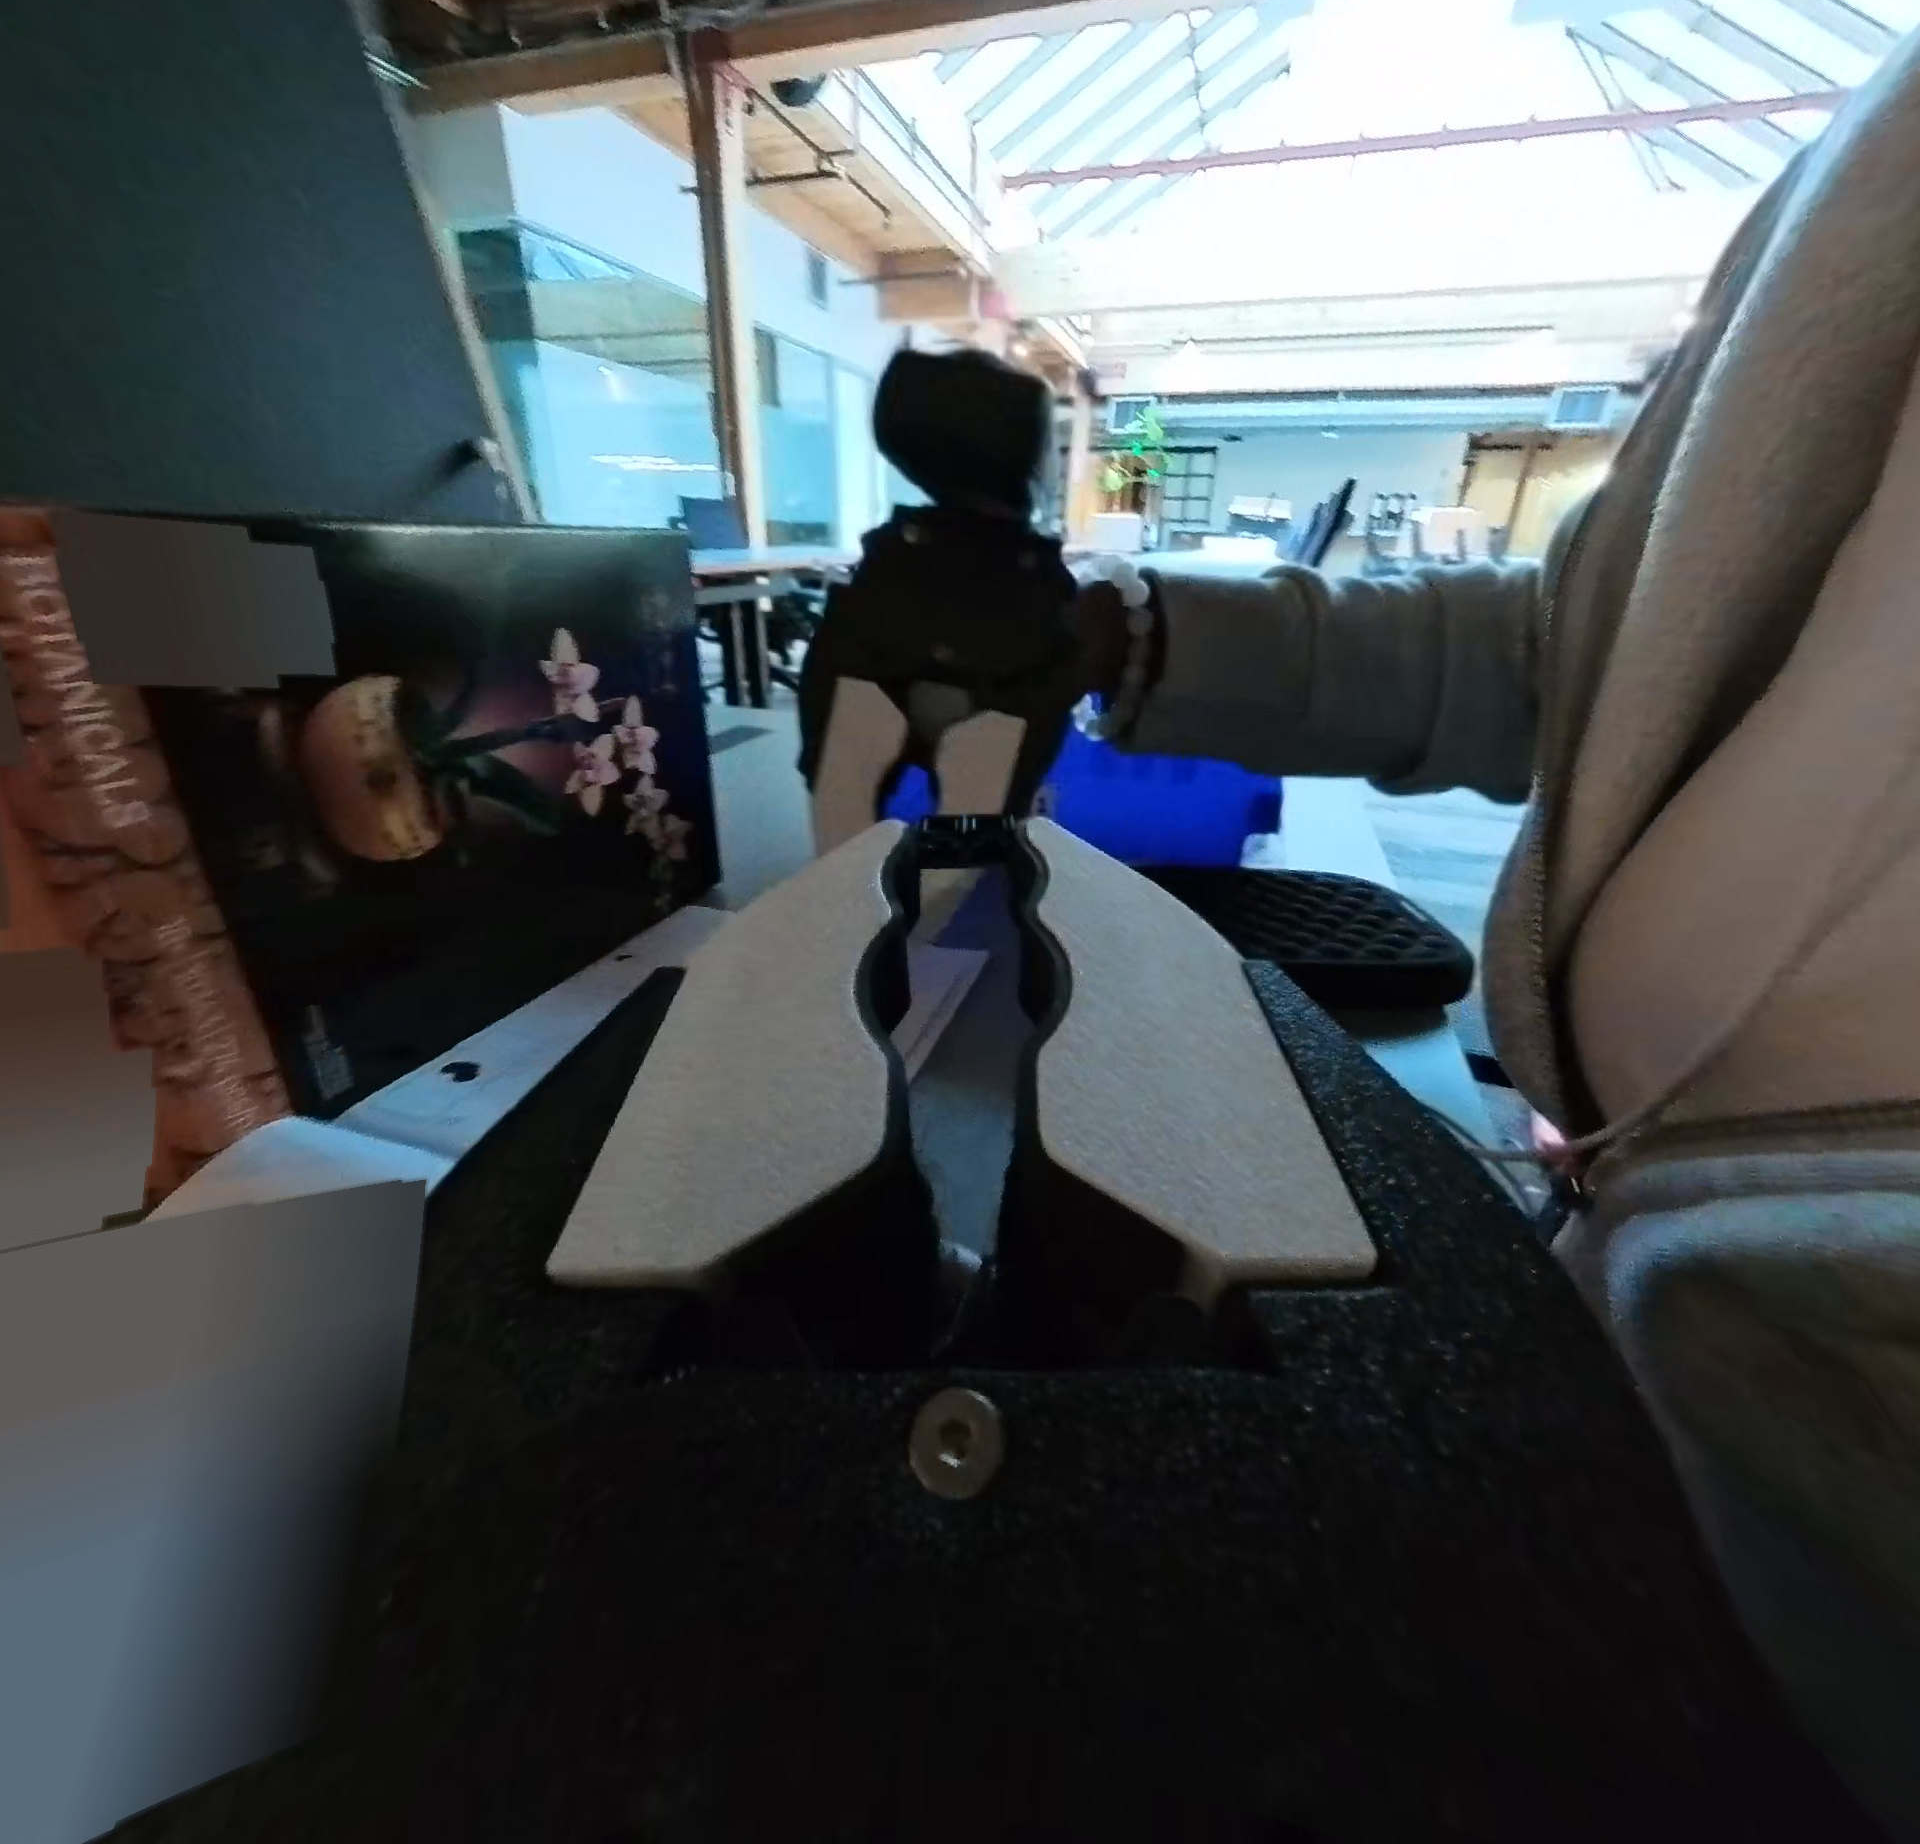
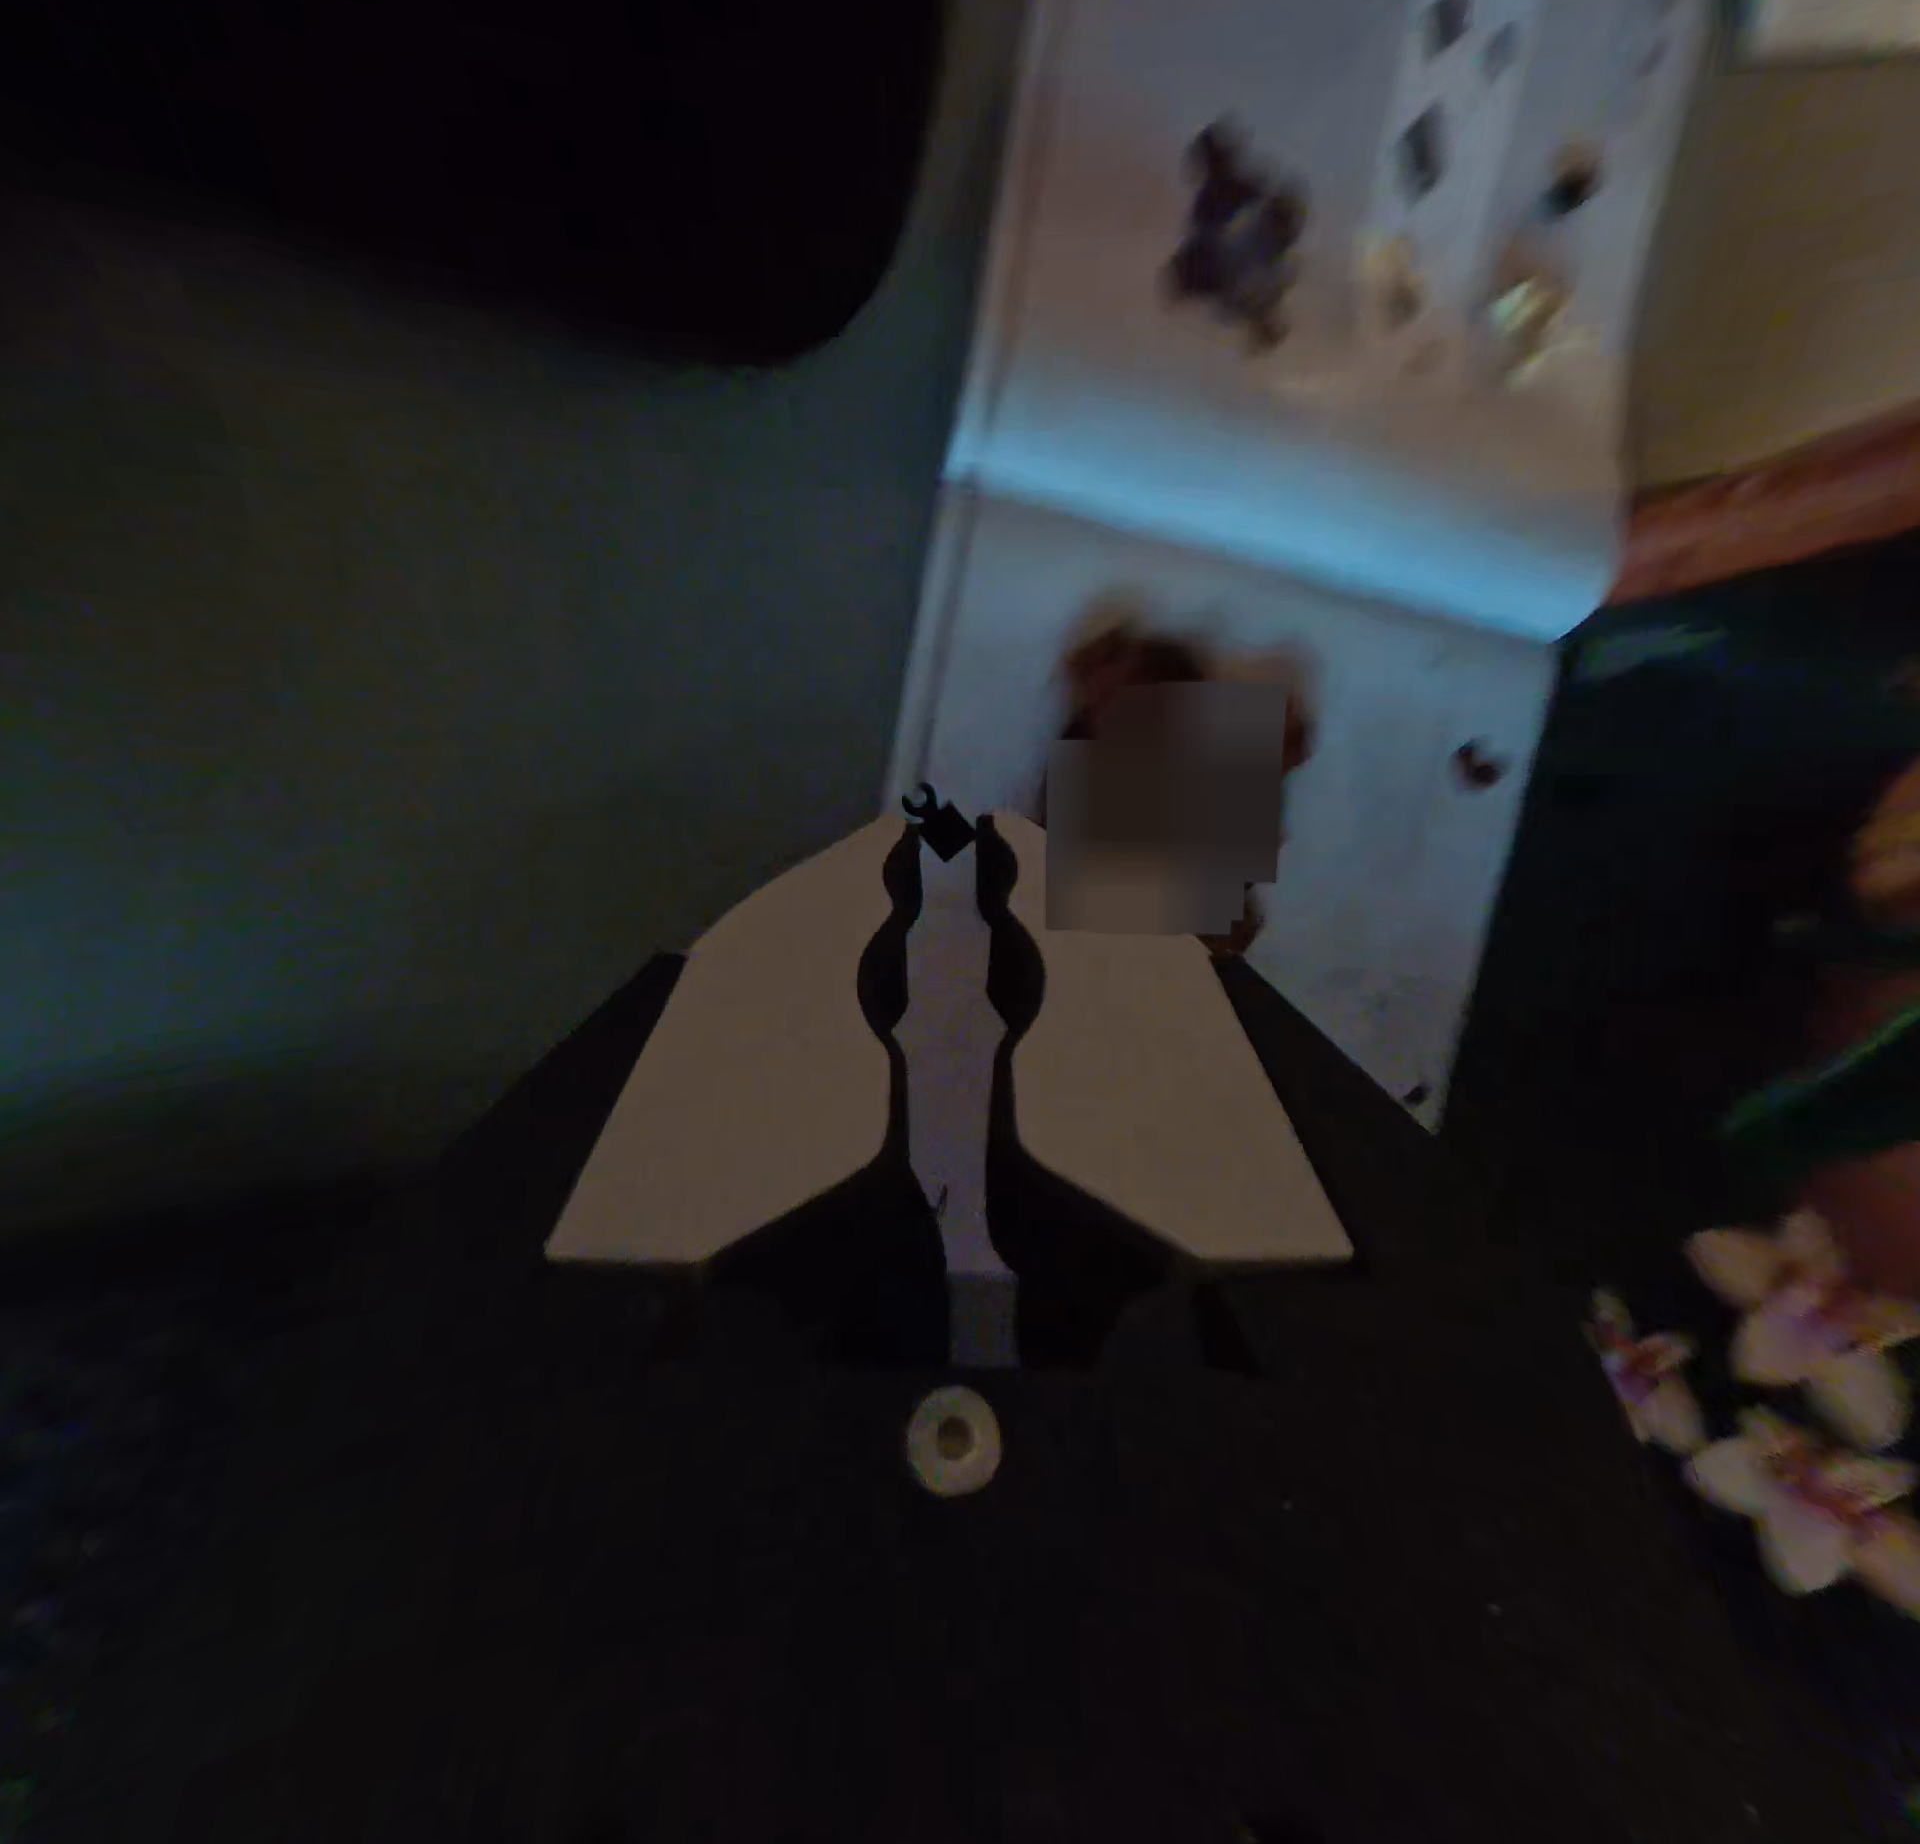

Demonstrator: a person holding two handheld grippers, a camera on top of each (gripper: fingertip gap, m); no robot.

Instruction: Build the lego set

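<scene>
Fingers [image 1: 810, 1015] first: on the left wrist view, our left gripper [image 1: 971, 830] has its beige pair drawn in narrow, clamped on a small black ribbed piece [image 1: 971, 836] that bridges the tips, pads pressing both its ends. It looks flat and rectangular, with fine ridges along the top (small, dark, hard to read further). Just beyond it hangs the right gripper [image 1: 920, 807], pointing down, with a grey-sleeved arm [image 1: 1340, 672] and beaded bracelet [image 1: 1132, 641] behind. We see a dark box printed with pink orchids [image 1: 488, 766] standing at left, a blue bin [image 1: 1164, 797] behind, and a black mesh pad [image 1: 1340, 932] lying to the right.

Over to the right wrist view, dim and blurred: our right gripper [image 2: 948, 838] is narrow too, nipping a tiny black piece [image 2: 943, 834], squarish with a little hooked clip at its upper corner, right at the fingertips. Behind it stands a white printed sheet [image 2: 1299, 360], with the orchid box [image 2: 1766, 1379] at lower right.
</scene>
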